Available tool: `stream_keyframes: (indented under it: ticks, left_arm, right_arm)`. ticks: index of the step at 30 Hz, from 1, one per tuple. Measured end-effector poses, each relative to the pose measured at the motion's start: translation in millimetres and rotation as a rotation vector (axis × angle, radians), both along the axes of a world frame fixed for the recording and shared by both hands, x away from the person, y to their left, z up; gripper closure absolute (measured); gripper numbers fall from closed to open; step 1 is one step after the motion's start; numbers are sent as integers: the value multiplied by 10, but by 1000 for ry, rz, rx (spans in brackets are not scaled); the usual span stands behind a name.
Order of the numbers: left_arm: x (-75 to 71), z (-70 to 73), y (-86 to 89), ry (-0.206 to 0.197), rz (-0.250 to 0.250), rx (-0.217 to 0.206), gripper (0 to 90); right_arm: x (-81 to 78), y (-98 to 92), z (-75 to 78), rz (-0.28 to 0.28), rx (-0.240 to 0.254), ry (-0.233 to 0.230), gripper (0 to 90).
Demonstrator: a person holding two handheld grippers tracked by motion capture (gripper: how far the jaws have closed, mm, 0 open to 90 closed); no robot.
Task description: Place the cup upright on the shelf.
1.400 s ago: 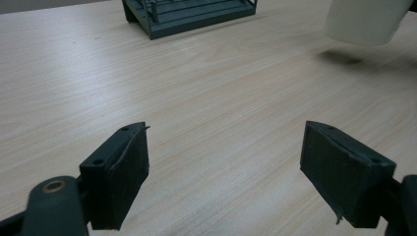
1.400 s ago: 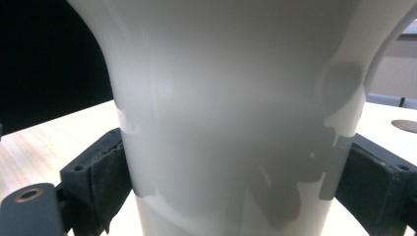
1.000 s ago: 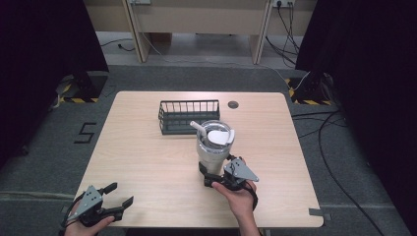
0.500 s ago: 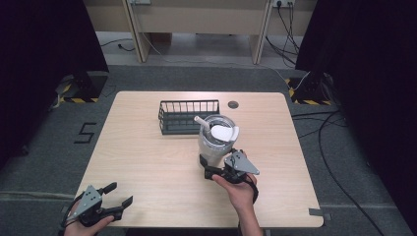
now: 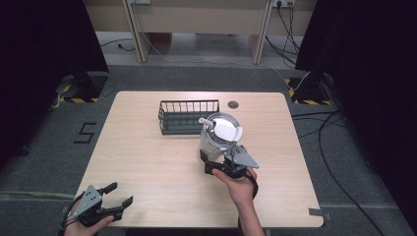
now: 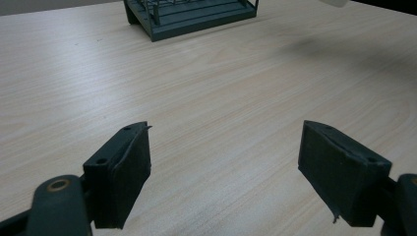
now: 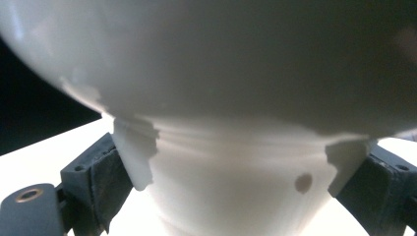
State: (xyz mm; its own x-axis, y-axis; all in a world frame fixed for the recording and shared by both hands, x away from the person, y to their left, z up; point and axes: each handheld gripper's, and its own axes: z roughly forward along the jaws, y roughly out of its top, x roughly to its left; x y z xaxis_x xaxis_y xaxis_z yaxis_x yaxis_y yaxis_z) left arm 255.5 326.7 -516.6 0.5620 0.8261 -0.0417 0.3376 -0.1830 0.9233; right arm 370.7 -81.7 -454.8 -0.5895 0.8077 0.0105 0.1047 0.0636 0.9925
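Gripping the white blender jug [image 5: 219, 137] low on its base, centre frame, right gripper [image 5: 222, 167] jaws clamped either side. Keeping it upright, lifting slowly beside the wire rack [image 5: 187, 116]. Left gripper [image 5: 114, 200] idling lower left, jaws spread over table [image 5: 147, 162].

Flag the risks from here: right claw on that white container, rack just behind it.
1. The right claw grips the tall white container only near its base, so it may tip or slip.
2. The container's lid looks flipped open; any contents could spill.
3. The wire rack sits close behind, so a forward move could bump it.
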Motion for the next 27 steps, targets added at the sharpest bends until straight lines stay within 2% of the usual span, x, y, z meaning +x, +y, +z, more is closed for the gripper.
stream_keyframes:
  ticks: [7, 27]
  left_arm:
    - [2, 0, 7, 0, 1, -3, 197]
    - [18, -7, 51, 4, 11, -10, 201]
  right_arm:
    - [135, 47, 67, -12, -33, 10, 107]
    - [514, 203, 257, -28, -59, 15, 107]
